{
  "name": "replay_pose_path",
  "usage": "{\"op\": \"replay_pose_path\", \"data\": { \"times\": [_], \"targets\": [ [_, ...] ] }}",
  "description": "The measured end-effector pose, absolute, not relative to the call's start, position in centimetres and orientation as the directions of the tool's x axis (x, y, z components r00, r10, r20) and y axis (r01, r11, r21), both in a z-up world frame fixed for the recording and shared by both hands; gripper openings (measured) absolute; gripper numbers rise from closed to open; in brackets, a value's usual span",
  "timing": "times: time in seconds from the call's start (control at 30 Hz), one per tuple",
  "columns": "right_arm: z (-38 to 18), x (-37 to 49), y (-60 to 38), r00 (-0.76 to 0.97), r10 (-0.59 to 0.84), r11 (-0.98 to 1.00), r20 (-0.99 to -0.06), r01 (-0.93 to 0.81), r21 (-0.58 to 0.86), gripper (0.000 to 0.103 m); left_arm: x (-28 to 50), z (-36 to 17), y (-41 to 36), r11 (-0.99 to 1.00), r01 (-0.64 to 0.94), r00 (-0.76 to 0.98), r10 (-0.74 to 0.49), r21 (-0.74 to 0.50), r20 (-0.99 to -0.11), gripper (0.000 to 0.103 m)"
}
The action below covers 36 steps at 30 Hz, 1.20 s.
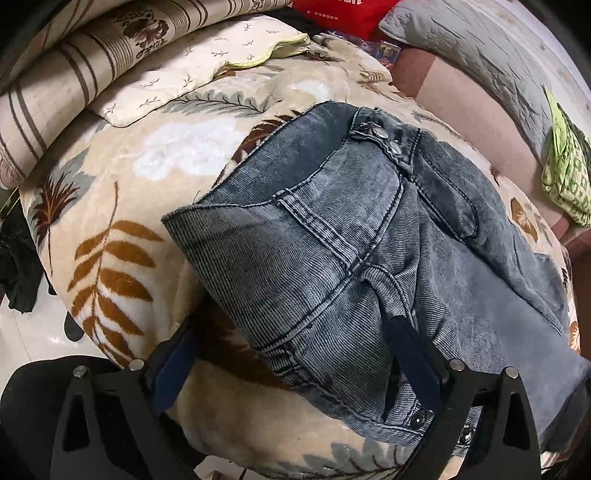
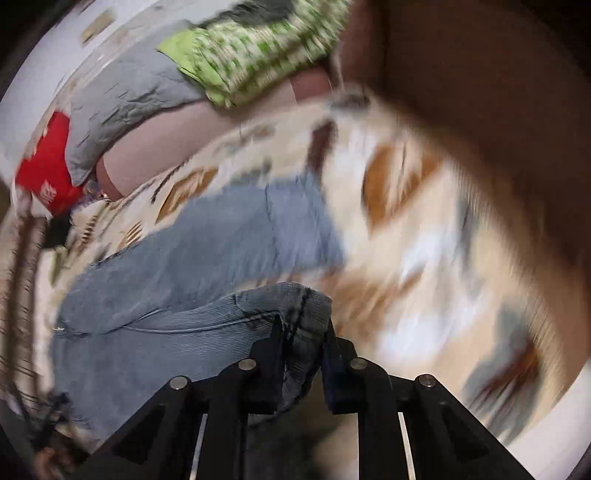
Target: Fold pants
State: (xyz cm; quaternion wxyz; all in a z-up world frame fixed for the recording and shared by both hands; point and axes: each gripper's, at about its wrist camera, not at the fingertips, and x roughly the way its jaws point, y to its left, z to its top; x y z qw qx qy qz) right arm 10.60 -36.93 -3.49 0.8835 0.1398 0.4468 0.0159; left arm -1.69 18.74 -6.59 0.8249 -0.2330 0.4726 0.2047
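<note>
Grey-blue denim pants [image 1: 332,236] lie on a cream leaf-print blanket [image 1: 122,206], waistband with metal buttons toward the far side. My left gripper [image 1: 291,347] is open; its right finger rests on the pants and its left finger sits over the blanket beside them. In the blurred right wrist view, my right gripper [image 2: 301,328] is shut on a bunched fold of the pants [image 2: 207,258], lifted above the blanket [image 2: 424,229].
Striped rolled bedding [image 1: 62,74] and a cream pillow [image 1: 192,62] lie at the far left. A red bag [image 1: 340,11], a grey quilt [image 1: 480,48] and a green patterned cloth [image 1: 565,170] lie at the back right. White floor [image 1: 22,332] shows at the left.
</note>
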Motion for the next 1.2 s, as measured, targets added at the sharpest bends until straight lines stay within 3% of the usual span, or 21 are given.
{"op": "replay_pose_path", "data": {
  "times": [0.03,0.07,0.1,0.17,0.37,0.5,0.53,0.57,0.6,0.63,0.67,0.73,0.77,0.8,0.83,0.87,0.93,1.03,1.2],
  "targets": [
    [-3.7,11.7,-36.7,0.589,0.131,0.971,-0.797,0.085,0.222,0.020,-1.6,-6.7,18.8,0.804,-0.563,0.467,0.120,-0.190,-0.876,0.099],
    [-4.7,13.1,-36.5,0.574,0.099,0.981,-0.813,0.079,0.175,0.030,-1.6,-6.7,18.8,0.802,-0.566,0.465,0.122,-0.189,-0.877,0.099],
    [-5.9,14.1,-36.2,0.547,0.070,0.987,-0.834,0.084,0.138,0.055,-1.6,-6.7,18.8,0.801,-0.568,0.464,0.122,-0.189,-0.877,0.099],
    [-9.0,15.4,-36.1,0.437,0.020,0.989,-0.899,0.121,0.081,0.082,-1.7,-6.7,18.9,0.803,-0.564,0.468,0.118,-0.194,-0.876,0.099],
    [-8.6,7.3,-40.2,0.550,0.128,0.905,-0.825,0.274,0.324,0.085,-1.9,-7.0,19.1,0.811,-0.554,0.479,0.123,-0.190,-0.869,0.100],
    [-9.7,4.0,-40.6,0.532,0.262,0.831,-0.805,0.301,0.469,0.086,-2.0,-6.9,19.0,0.806,-0.563,0.466,0.126,-0.184,-0.876,0.099],
    [-10.6,4.1,-40.1,0.504,0.295,0.826,-0.812,0.293,0.481,0.083,-1.9,-6.8,18.9,0.804,-0.569,0.457,0.134,-0.174,-0.879,0.089],
    [-11.3,4.2,-39.3,0.485,0.318,0.832,-0.815,0.269,0.485,0.060,-1.8,-6.6,18.8,0.803,-0.578,0.442,0.159,-0.145,-0.883,0.065],
    [-11.3,4.4,-38.6,0.471,0.242,0.879,-0.848,0.263,0.397,0.032,-1.9,-6.2,18.9,0.802,-0.583,0.437,0.173,-0.131,-0.883,0.054],
    [-10.8,4.4,-38.0,0.473,0.194,0.912,-0.859,0.236,0.336,0.024,-2.1,-5.6,19.2,0.799,-0.579,0.455,0.151,-0.162,-0.878,0.045],
    [-10.3,4.2,-37.8,0.472,0.192,0.925,-0.860,0.206,0.319,0.024,-2.2,-5.3,19.3,0.799,-0.577,0.458,0.148,-0.167,-0.877,0.045],
    [-9.4,3.6,-37.9,0.479,0.109,0.957,-0.871,0.185,0.222,0.027,-2.2,-4.9,19.0,0.813,-0.558,0.452,0.133,-0.164,-0.882,0.050],
    [-9.6,3.7,-38.0,0.468,0.061,0.970,-0.882,0.182,0.164,0.034,-2.1,-4.9,18.9,0.822,-0.546,0.437,0.115,-0.162,-0.892,0.068],
    [-10.2,4.2,-38.1,0.429,0.044,0.977,-0.902,0.171,0.129,0.054,-2.1,-4.7,18.9,0.826,-0.538,0.434,0.098,-0.170,-0.895,0.077],
    [-10.3,4.6,-38.3,0.408,0.046,0.978,-0.912,0.168,0.124,0.064,-2.2,-4.1,19.0,0.827,-0.533,0.446,0.097,-0.177,-0.890,0.083],
    [-9.5,4.7,-38.8,0.427,0.054,0.975,-0.903,0.172,0.140,0.072,-2.2,-3.1,19.1,0.833,-0.528,0.465,0.121,-0.165,-0.877,0.083],
    [-7.0,5.2,-39.8,0.497,0.064,0.967,-0.865,0.183,0.176,0.075,-1.7,-1.0,19.6,0.841,-0.521,0.506,0.165,-0.147,-0.846,0.085],
    [-3.2,7.6,-41.1,0.611,0.071,0.952,-0.788,0.194,0.236,0.090,1.5,1.5,21.2,0.848,-0.481,0.589,0.126,-0.221,-0.798,0.096],
    [-3.1,16.7,-41.1,0.581,0.255,0.922,-0.773,0.096,0.376,0.092,9.7,0.6,22.7,0.886,-0.388,0.580,0.021,-0.253,-0.814,0.096]
  ]
}}
